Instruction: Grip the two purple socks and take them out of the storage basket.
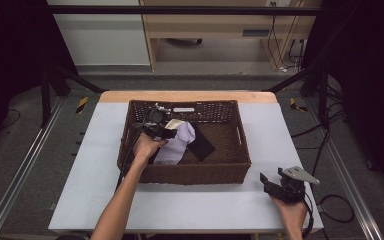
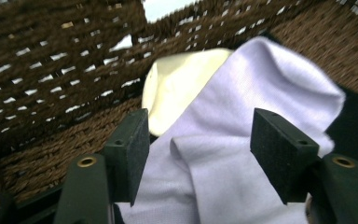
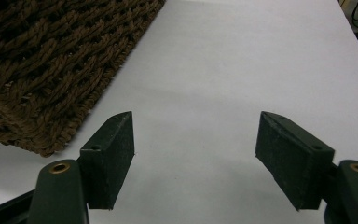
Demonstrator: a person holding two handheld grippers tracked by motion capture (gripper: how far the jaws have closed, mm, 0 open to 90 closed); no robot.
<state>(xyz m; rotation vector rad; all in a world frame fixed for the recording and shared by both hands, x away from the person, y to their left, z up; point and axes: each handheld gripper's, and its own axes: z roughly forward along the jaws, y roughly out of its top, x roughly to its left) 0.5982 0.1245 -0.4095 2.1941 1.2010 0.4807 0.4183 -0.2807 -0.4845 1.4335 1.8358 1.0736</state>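
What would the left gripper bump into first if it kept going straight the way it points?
Most likely the lavender cloth: the left gripper is open, with the cloth lying right between and ahead of its fingers. Past it lie a cream cloth and the wicker basket wall, though depth is hard to judge.

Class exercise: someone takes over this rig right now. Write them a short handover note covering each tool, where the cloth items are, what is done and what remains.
Left tool: open, inside the wicker basket, jaws on either side of the lilac sock, not closed on it.
Right tool: open, holding nothing, over the bare white table right of the basket.
Items: the lilac sock lies over a cream cloth; a black cloth lies beside it.
Done: nothing gripped or out of the basket.
Left: probably close on the sock and lift it.
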